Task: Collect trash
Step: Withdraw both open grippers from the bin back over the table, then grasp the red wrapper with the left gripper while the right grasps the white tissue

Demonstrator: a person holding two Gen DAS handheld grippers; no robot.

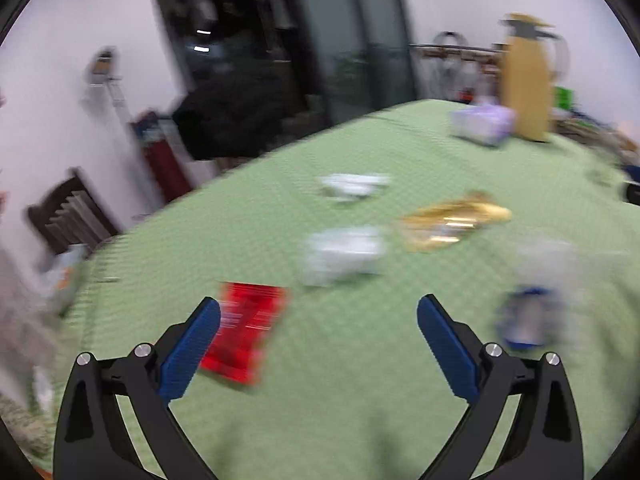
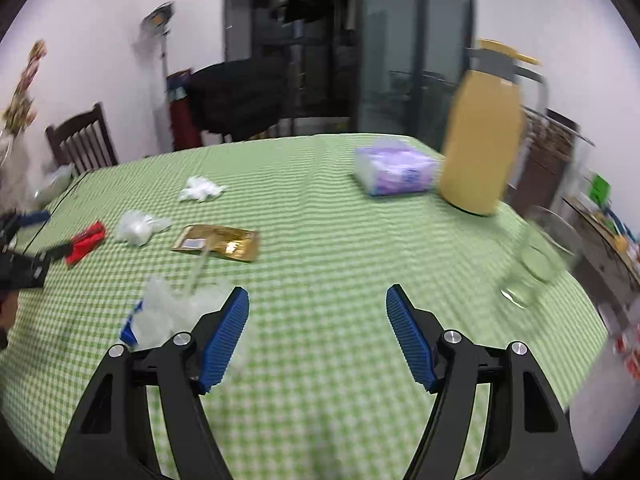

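A: What is the surface like?

B: A counter (image 2: 320, 216) under a green-and-white gingham cloth, woven and a little rumpled. Behind it are pale walls, a dark glazed door (image 2: 404, 52), a wooden slat-back chair (image 2: 82, 140) and a floor lamp (image 2: 160, 24).

A: Where is the trash?

B: Spread over the left half of the cloth in the right wrist view. A crumpled white tissue (image 2: 200, 190) lies farthest back, a scrunched clear plastic bag (image 2: 138, 228) nearer, and a flat shiny gold foil packet (image 2: 218, 242) just beside it. A red wrapper (image 2: 86, 242) is at the left. Nearest lies a heap of clear film with a blue edge (image 2: 160, 314), a thin clear straw-like stick rising from it.

A: Anything else on the cloth?

B: A soft purple-and-white tissue pack (image 2: 394, 172), touching or just beside a tall mustard-yellow thermos jug (image 2: 480, 140) with a grey top. A clear drinking glass (image 2: 528, 272) stands at the right edge.

A: Any writing?

B: Too blurred to read.

A: And the fingers?

B: The right gripper (image 2: 318, 300) is spread wide over bare cloth, its ribbed blue fingers (image 2: 224, 340) grasping nothing. The left gripper (image 1: 318, 312) is likewise released, hovering with the red wrapper behind its left finger.
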